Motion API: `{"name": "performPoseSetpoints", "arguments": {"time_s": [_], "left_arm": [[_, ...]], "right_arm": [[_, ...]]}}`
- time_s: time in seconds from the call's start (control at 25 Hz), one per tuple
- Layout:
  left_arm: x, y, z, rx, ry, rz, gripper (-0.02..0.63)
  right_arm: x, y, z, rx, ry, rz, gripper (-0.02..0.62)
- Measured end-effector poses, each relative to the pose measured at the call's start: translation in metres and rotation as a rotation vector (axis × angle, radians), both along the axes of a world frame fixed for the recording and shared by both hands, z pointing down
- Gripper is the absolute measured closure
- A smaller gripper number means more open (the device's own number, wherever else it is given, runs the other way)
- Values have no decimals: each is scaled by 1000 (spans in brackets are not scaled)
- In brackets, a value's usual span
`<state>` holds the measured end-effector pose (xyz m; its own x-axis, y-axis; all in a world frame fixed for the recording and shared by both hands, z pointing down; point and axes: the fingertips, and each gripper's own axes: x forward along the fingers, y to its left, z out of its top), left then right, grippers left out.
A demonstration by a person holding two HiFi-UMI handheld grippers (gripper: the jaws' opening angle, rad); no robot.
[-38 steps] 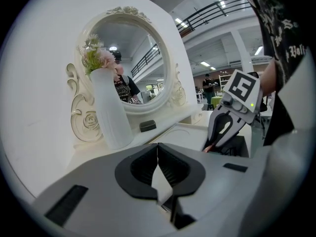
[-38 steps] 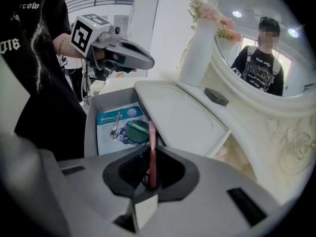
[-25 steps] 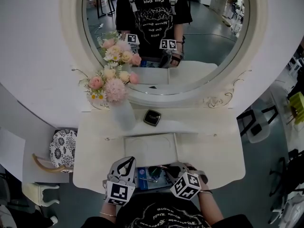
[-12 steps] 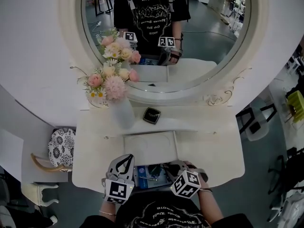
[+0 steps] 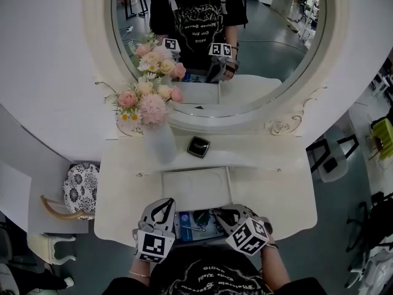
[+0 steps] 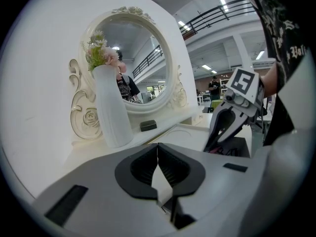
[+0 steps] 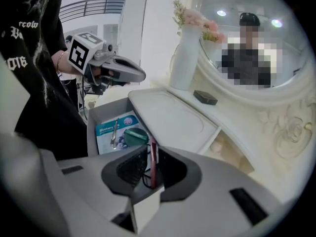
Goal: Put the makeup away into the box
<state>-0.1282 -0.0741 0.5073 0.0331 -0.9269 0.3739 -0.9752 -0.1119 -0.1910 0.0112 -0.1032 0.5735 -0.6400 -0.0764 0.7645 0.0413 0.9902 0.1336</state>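
The open drawer box (image 5: pixel 179 227) sits at the vanity's front edge, with a blue packet (image 7: pixel 109 128), a green round case (image 7: pixel 134 136) and a silver stick (image 7: pixel 114 132) inside. My right gripper (image 7: pixel 150 157) hangs over the drawer (image 7: pixel 98 113), pointing down. Its jaws have just been opening. A thin red makeup stick (image 7: pixel 153 163) stands between them, with a gap beside the left pad. At the drawer's left side my left gripper (image 6: pixel 157 149) is shut and empty. A black compact (image 5: pixel 198 147) lies on the upper shelf.
A white vase (image 5: pixel 158 145) of pink flowers stands at the shelf's left, in front of the round mirror (image 5: pixel 245 54). A raised white tray panel (image 5: pixel 196 189) lies between the drawer and the shelf. A patterned stool (image 5: pixel 81 186) stands left of the vanity.
The right gripper has rolled a little and edged right over the drawer. The left gripper has kept still.
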Motion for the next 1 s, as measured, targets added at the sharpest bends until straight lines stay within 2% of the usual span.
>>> {"name": "performPoseSetpoints", "arguments": {"time_s": [0.52, 0.88, 1.0], "left_arm": [[4, -6, -16, 42, -2, 19, 591], [-1, -11, -22, 67, 31, 0, 591], [-1, -12, -22, 68, 32, -3, 591]], "right_arm": [[8, -51, -57, 207, -196, 207, 552], [13, -67, -80, 280, -321, 304, 586], [16, -72, -82, 290, -324, 320, 586]]}}
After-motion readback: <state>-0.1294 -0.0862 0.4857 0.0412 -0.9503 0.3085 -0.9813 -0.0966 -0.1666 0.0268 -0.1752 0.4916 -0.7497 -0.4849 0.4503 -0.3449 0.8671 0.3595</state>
